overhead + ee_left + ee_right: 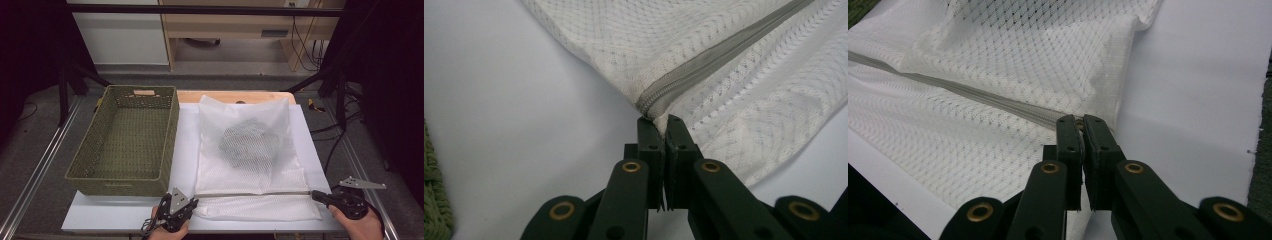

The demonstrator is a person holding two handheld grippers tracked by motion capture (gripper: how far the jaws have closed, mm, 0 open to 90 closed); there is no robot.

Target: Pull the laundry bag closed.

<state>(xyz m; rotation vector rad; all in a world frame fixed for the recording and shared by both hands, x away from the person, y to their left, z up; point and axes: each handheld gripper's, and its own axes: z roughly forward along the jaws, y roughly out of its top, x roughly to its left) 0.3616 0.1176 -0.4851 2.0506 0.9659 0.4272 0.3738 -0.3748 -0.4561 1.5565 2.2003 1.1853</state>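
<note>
Along the bottom of the frame, the left gripper [192,204] pinches the mesh bag's [245,150] zipper [704,67] end while the right gripper [316,196] clamps its pull, so keep the line taut.

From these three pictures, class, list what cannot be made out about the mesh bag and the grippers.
- Dark thing inside mesh bag, high view: veiled by netting, unidentifiable.
- Zip pull, right gripper view: hidden between right gripper jaws.
- Zip's end, left gripper view: hidden where the left gripper pinches.
</note>
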